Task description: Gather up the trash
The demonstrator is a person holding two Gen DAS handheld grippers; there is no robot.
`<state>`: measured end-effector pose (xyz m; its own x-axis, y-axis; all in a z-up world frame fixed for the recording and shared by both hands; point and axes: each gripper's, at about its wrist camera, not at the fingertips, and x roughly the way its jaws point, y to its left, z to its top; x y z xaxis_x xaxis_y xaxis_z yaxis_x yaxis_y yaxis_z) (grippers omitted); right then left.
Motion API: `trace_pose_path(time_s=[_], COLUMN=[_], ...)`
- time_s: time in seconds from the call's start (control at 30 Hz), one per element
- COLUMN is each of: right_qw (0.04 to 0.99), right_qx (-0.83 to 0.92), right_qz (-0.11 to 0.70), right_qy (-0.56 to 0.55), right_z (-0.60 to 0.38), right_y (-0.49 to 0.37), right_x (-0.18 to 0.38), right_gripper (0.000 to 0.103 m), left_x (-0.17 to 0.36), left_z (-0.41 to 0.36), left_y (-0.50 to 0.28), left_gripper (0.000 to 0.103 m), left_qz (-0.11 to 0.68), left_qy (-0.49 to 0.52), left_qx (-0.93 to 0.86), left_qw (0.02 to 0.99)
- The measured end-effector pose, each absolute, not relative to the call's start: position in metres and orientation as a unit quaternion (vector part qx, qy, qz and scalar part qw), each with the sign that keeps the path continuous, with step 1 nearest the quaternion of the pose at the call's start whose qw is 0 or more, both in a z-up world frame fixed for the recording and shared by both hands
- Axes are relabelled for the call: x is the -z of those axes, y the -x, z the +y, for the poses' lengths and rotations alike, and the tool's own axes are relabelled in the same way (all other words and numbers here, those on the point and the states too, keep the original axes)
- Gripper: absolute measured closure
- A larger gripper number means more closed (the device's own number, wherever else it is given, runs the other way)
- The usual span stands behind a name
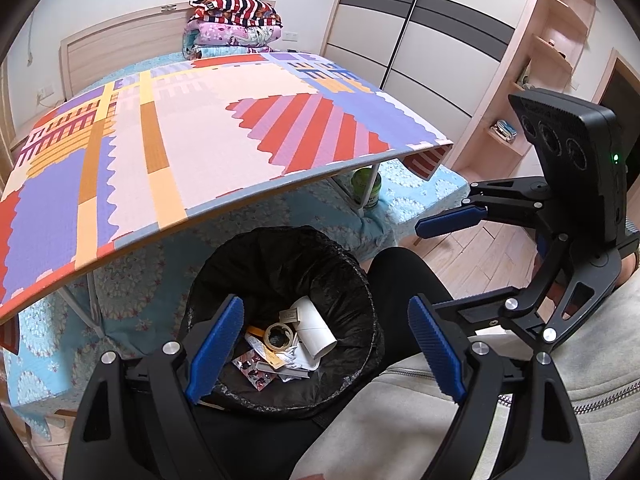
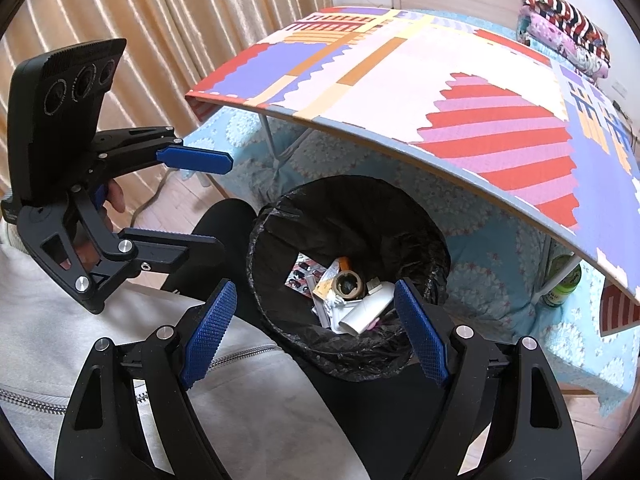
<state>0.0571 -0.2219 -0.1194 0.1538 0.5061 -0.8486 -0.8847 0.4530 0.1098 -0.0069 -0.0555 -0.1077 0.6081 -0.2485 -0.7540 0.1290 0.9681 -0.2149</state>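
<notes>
A patterned table [image 1: 224, 128] on a bed [image 1: 132, 272] is shown bare; its near edge overhangs the bin [image 1: 280, 264], where the trash [image 1: 292, 336] is gathered. Collection is judged nearly finished. Both the left gripper [image 1: 328, 344] and right gripper [image 2: 312, 332] are held apart, empty, above the bin, with open room between them.

Round bin with black plastic liner [image 2: 424, 216], holding white cardboard tube [image 2: 366, 314], tape roll [image 2: 349, 285]; right gripper [image 2: 314, 334] open-jawed above, empty
</notes>
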Motion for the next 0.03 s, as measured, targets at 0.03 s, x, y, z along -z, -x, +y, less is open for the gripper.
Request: trace_pose_path(time_s=[0.03], right_qw=[0.728], right_qx=[-0.478], right_qz=[0.442], right_qy=[0.213], right_z=[-0.2216], right_y=[-0.0568], right_x=[0.1194], right_gripper=[0.022], left_x=[0.1076], left_z=[-0.0565], left_y=[0.0068], left_gripper=[0.022], left_qz=[0.431], left_qy=[0.069], left_qx=[0.106], left_qw=[0.894])
